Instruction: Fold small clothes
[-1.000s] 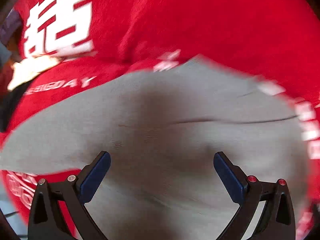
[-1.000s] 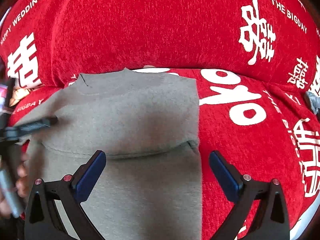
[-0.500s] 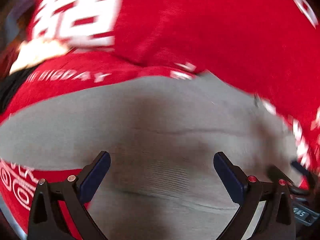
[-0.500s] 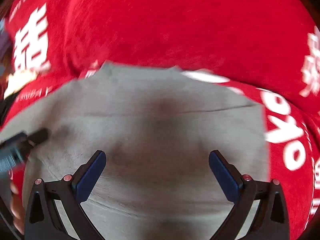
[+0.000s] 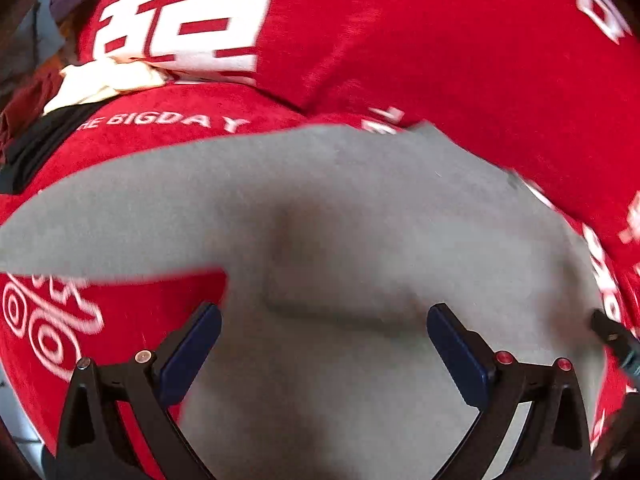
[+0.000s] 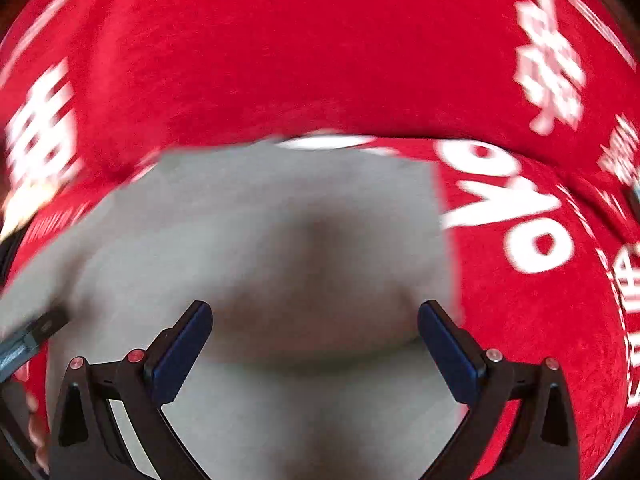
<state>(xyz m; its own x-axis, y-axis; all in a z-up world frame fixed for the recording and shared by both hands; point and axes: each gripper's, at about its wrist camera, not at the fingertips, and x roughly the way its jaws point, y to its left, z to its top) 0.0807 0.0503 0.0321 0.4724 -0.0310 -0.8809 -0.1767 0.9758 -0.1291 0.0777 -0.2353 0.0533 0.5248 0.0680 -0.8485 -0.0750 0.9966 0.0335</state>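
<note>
With both grippers, left [image 5: 324,344] and right [image 6: 314,340], spread empty over the garment [image 5: 340,220], pinch the fold ahead between each pair squarely.

I am seeing a plain grey garment [image 5: 360,208], no print on it, lying on a red cover [image 5: 440,40] patterned with white characters and white lettering. I am looking past black gripper arms tipped with dark blue pads [image 6: 180,348]. A cream cloth [image 5: 104,80] is showing far left.
</note>
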